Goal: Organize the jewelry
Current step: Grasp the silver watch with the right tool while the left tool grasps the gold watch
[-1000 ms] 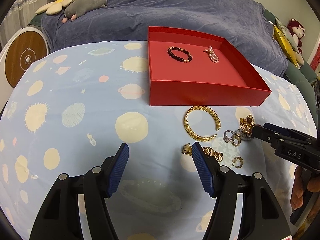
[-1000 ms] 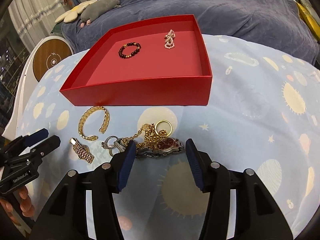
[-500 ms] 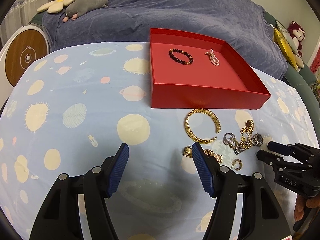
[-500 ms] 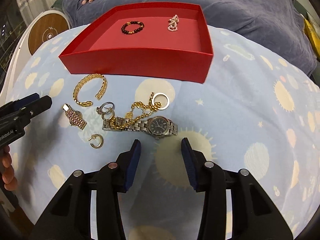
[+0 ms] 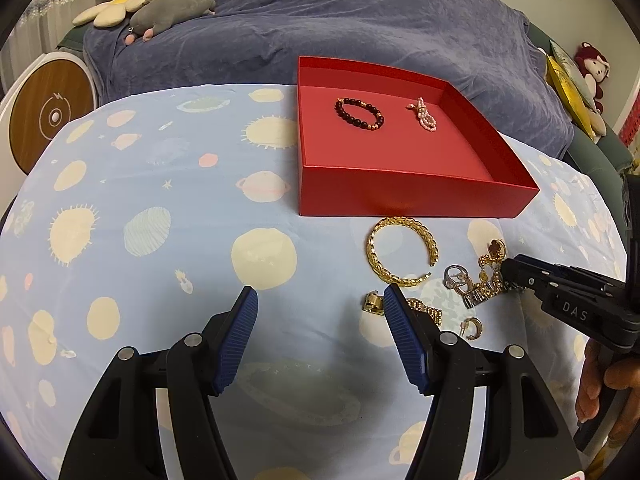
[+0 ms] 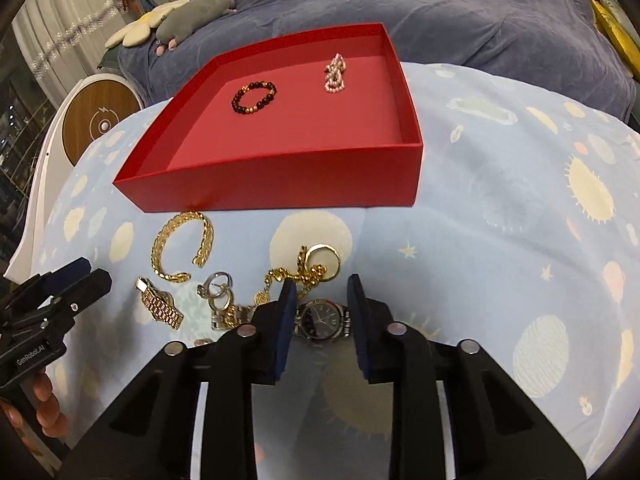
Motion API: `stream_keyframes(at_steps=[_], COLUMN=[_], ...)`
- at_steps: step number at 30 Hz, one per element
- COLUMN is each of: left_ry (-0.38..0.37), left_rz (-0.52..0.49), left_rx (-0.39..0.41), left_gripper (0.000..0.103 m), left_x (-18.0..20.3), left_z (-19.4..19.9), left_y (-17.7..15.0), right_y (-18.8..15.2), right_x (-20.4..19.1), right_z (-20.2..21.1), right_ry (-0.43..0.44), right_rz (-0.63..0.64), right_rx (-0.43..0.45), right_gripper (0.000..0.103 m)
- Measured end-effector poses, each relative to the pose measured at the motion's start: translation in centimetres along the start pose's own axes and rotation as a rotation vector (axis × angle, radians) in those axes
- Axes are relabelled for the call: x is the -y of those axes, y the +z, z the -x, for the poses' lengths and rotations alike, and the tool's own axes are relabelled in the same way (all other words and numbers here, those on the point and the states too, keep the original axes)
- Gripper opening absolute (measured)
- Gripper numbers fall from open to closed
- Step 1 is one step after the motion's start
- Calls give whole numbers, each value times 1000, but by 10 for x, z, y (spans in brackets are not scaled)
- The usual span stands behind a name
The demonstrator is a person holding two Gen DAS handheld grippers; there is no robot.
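A red tray (image 5: 400,196) (image 6: 280,192) holds a dark bead bracelet (image 5: 359,113) (image 6: 254,97) and a pink pearl piece (image 5: 425,115) (image 6: 335,74). In front of it on the cloth lie a gold cuff (image 5: 400,249) (image 6: 180,246), a gold link strap (image 6: 160,307), silver rings (image 6: 218,290), a gold chain with ring (image 6: 308,270) and a silver watch (image 6: 322,318). My right gripper (image 6: 320,312) is open, its fingers straddling the watch. My left gripper (image 5: 320,320) is open and empty, left of the jewelry pile. A small gold hoop (image 5: 474,327) lies nearby.
The bed's blue planet-print cloth (image 5: 160,220) carries everything. A dark blue blanket (image 5: 360,20) and plush toys (image 5: 168,4) lie behind the tray. A round wooden-faced device (image 5: 48,116) stands at the far left.
My right gripper has moved forward and down over the watch, and its fingers now flank it. My left gripper has barely moved.
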State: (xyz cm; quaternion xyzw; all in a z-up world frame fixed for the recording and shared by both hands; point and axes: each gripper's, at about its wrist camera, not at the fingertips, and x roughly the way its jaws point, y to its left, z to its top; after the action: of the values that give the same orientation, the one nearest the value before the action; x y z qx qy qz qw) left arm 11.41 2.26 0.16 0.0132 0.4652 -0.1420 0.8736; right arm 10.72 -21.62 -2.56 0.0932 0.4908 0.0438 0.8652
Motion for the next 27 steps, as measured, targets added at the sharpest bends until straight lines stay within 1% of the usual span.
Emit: stream_keyframes(at_steps=[1,4,7,8,11,13,19,22,25,27], left_ry=[-2,-4,-8,-14,-25,-19,-12,-10,-8,-12], left_rz=[4,15,26,31,43,41,27,12,8,13], left_rx=[0,5,6,4,-2,-3,-1,-1,-2,-5], left_gripper=[63,63,63,63,63,63,63,63,63,63], left_x=[0,-3,-6,-7,-9,-8,-5,-2,-2,-3], left_z=[0,0,1,1,1,0,-1,-1,-2,-2], left_y=[0,1,3,4,3,2,0,-1,-1,-1], right_y=[-2,-16,-37,-43,-52,-56,-53,-50,-49,-50], right_x=[-3,-17,-26,-29,-35,-36,-44,-48,-53,-55], right_z=[1,7,14,17,22,25,29,23,19,15], right_ry=[9,23,101,114,120,133,135,147,121,116], right_rz=[22,101,120,131,152,154,159,159,181,184], right_rx=[-25,-87,-158,-169,-167,-174,-126,-133,-125,-143], right_gripper=[15,15,15,15,19,26,29,29,29,29])
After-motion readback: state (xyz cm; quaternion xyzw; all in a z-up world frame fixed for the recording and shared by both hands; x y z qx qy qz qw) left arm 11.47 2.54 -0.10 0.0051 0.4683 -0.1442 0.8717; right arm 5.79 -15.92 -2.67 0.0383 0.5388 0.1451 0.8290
